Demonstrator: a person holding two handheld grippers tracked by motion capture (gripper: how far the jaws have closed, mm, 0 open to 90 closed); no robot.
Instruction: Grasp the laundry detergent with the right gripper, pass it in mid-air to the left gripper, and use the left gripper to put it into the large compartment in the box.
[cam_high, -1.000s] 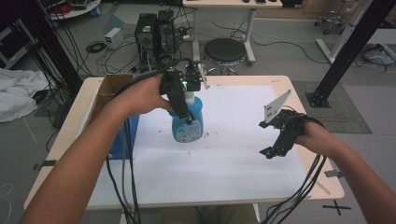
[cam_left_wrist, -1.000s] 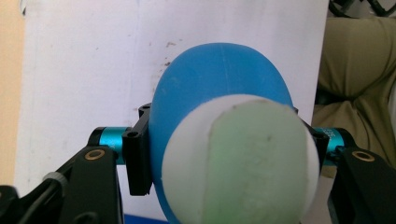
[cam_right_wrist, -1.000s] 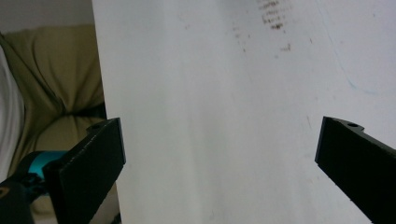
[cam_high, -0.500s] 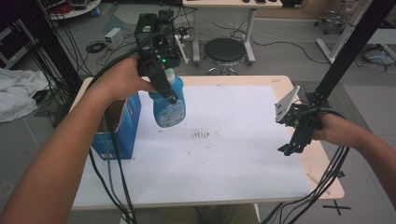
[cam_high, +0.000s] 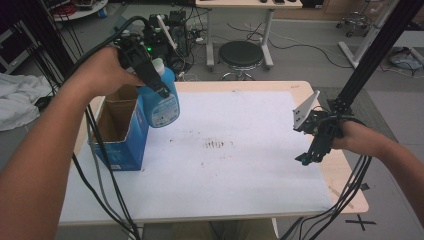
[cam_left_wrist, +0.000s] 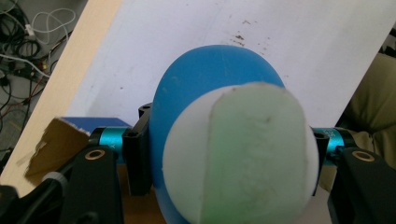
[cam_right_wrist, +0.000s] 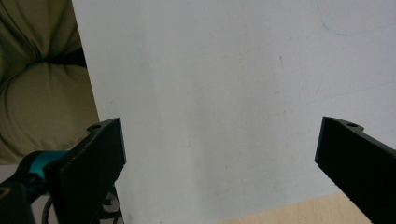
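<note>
Beneath both hand-held grippers lies the surface (cam_high: 250, 85), a pale wooden top almost wholly covered by a white sheet (cam_high: 240, 170) that carries a patch of dark smudges near its middle, between the two hand-held grippers. Just below the left hand-held gripper (cam_high: 159, 90) and a little to its left stands the box (cam_high: 122, 135), a blue carton with its brown flaps open, set at the sheet's left edge. Pinched between the jaws of the left hand-held gripper is the bottle (cam_high: 162, 102), blue with a white cap and a label on its lower part; it hangs tilted in the air, clear of the surface, just beside the box's open top on the side nearer the sheet's middle. In the left gripper view the bottle (cam_left_wrist: 224, 140) sits squarely between the two jaws, pads pressed against its sides, cap toward the camera, with a corner of the box (cam_left_wrist: 70, 135) showing behind the left jaw. Well apart from it, over the sheet's right edge, the right hand-held gripper (cam_high: 309, 156) points down at the surface with nothing in it. In the right gripper view its jaws stand spread wide over bare white sheet (cam_right_wrist: 224, 93).
</note>
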